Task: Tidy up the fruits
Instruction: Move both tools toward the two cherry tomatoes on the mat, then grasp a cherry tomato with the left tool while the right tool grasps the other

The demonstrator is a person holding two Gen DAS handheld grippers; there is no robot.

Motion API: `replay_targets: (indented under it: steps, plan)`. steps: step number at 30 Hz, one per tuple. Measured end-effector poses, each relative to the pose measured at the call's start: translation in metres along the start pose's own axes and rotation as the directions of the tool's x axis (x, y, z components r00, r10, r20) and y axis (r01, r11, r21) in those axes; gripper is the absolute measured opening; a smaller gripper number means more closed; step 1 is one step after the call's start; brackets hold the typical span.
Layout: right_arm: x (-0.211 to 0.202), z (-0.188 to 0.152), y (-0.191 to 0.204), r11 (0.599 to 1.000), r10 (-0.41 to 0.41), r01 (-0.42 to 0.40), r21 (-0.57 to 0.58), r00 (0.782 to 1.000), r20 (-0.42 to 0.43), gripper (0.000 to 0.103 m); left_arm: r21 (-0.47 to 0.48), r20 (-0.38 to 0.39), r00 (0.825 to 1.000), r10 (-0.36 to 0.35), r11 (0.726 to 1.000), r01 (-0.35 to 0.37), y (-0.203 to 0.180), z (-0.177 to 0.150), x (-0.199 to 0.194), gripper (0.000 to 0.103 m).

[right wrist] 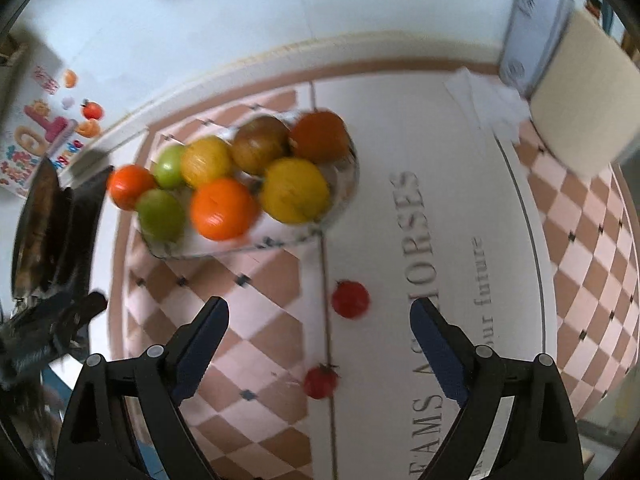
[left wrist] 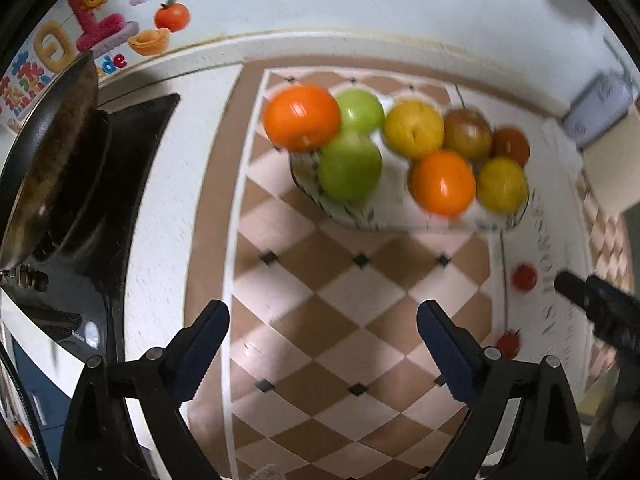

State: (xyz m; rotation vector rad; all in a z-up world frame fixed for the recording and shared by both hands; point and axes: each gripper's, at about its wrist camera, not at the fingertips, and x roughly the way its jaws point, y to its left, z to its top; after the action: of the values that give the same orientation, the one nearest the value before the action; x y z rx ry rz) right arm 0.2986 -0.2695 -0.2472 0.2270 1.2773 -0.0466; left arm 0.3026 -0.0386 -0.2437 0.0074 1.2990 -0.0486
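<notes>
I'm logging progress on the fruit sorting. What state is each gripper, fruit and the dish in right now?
left gripper: open, empty.
right gripper: open, empty.
glass dish: upright, piled with fruit.
big fruits: heaped in the dish.
upper small red fruit: loose on the mat.
lower small red fruit: loose on the mat.

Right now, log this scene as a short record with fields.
surface: checkered cloth on a counter
dish: piled with orange, green, yellow and brownish fruits
loose fruit: two small red fruits on the cloth, outside the dish
left gripper: fingers open, nothing between
right gripper: fingers open, nothing held
beside: dark pan on a stove
</notes>
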Motion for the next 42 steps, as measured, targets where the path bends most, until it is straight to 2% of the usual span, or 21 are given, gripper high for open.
replay_targets:
  steps: [3, 7, 8, 10, 11, 12, 13, 16, 19, 21, 26, 29, 31, 32, 33, 35, 37, 42]
  plan:
    - [0.031, -0.006, -0.014, 1.000, -0.024, 0.024, 0.000, 0.999, -0.040, 0.093, 0.017, -0.013, 0.999, 0.041, 0.999, -0.041, -0.013, -0.008, 0.017, 0.096]
    - [0.062, -0.010, -0.020, 1.000, -0.026, 0.025, -0.011, 0.996, -0.082, 0.067, 0.018, -0.035, 0.999, 0.040, 0.999, -0.039, -0.029, -0.010, 0.032, 0.096]
    - [0.067, -0.011, -0.021, 1.000, -0.005, 0.005, -0.007, 0.997, -0.078, 0.066, 0.026, -0.036, 0.998, 0.042, 0.999, -0.041, -0.035, -0.009, 0.034, 0.096]
    - [0.073, -0.012, -0.021, 1.000, 0.008, -0.009, -0.017, 0.998, -0.064, 0.049, 0.043, -0.034, 0.999, 0.038, 0.998, -0.036, -0.045, -0.008, 0.035, 0.096]
    - [0.072, -0.012, -0.021, 1.000, 0.008, -0.009, -0.028, 0.999, -0.041, 0.047, 0.054, -0.032, 0.999, 0.039, 0.998, -0.037, -0.051, -0.007, 0.035, 0.096]
    - [0.072, -0.012, -0.020, 0.999, 0.018, -0.019, -0.035, 0.999, -0.033, 0.038, 0.067, -0.030, 0.999, 0.036, 0.997, -0.034, -0.057, -0.007, 0.035, 0.096]
    - [0.071, -0.012, -0.021, 0.999, 0.036, -0.037, -0.039, 0.999, -0.028, 0.034, 0.074, -0.031, 0.999, 0.032, 0.997, -0.030, -0.062, -0.006, 0.035, 0.096]
    - [0.057, -0.018, -0.026, 0.998, 0.046, -0.046, -0.048, 0.999, 0.005, 0.034, 0.098, -0.037, 0.999, -0.004, 0.995, 0.007, -0.080, -0.004, 0.033, 0.096]
    - [0.035, -0.030, -0.041, 0.998, 0.048, -0.046, -0.047, 0.998, 0.040, 0.034, 0.124, -0.072, 0.995, -0.066, 0.989, 0.075, -0.102, -0.007, 0.035, 0.096]
    - [0.022, -0.041, -0.056, 0.999, 0.049, -0.047, -0.027, 0.998, 0.048, 0.034, 0.147, -0.096, 0.989, -0.108, 0.982, 0.122, -0.118, -0.010, 0.039, 0.096]
    - [0.005, -0.055, -0.092, 0.998, 0.036, -0.038, 0.040, 0.998, 0.045, 0.034, 0.255, -0.151, 0.976, -0.155, 0.948, 0.190, -0.159, -0.027, 0.049, 0.096]
    - [0.003, -0.061, -0.105, 0.997, 0.029, -0.032, 0.075, 0.999, 0.042, 0.034, 0.303, -0.168, 0.971, -0.167, 0.929, 0.212, -0.174, -0.034, 0.055, 0.079]
    - [0.002, -0.065, -0.111, 0.995, 0.030, -0.034, 0.092, 0.999, 0.044, 0.034, 0.326, -0.180, 0.970, -0.162, 0.921, 0.214, -0.183, -0.036, 0.059, 0.052]
    - [0.003, -0.064, -0.112, 0.995, 0.030, -0.035, 0.095, 0.998, 0.046, 0.034, 0.336, -0.185, 0.970, -0.157, 0.918, 0.213, -0.187, -0.038, 0.061, 0.045]
    - [0.004, -0.066, -0.112, 0.994, 0.032, -0.036, 0.099, 0.998, 0.047, 0.034, 0.342, -0.188, 0.970, -0.153, 0.916, 0.211, -0.190, -0.039, 0.063, 0.031]
    - [0.003, -0.066, -0.110, 0.994, 0.037, -0.042, 0.102, 0.998, 0.052, 0.034, 0.353, -0.171, 0.974, -0.150, 0.913, 0.203, -0.192, -0.041, 0.063, 0.026]
    - [0.001, -0.065, -0.108, 0.994, 0.042, -0.047, 0.099, 0.998, 0.056, 0.034, 0.349, -0.171, 0.973, -0.154, 0.914, 0.206, -0.191, -0.041, 0.063, 0.025]
    - [-0.008, -0.053, -0.094, 0.995, 0.073, -0.078, 0.068, 0.994, 0.080, 0.034, 0.249, -0.122, 0.972, -0.199, 0.942, 0.224, -0.160, -0.024, 0.039, 0.025]
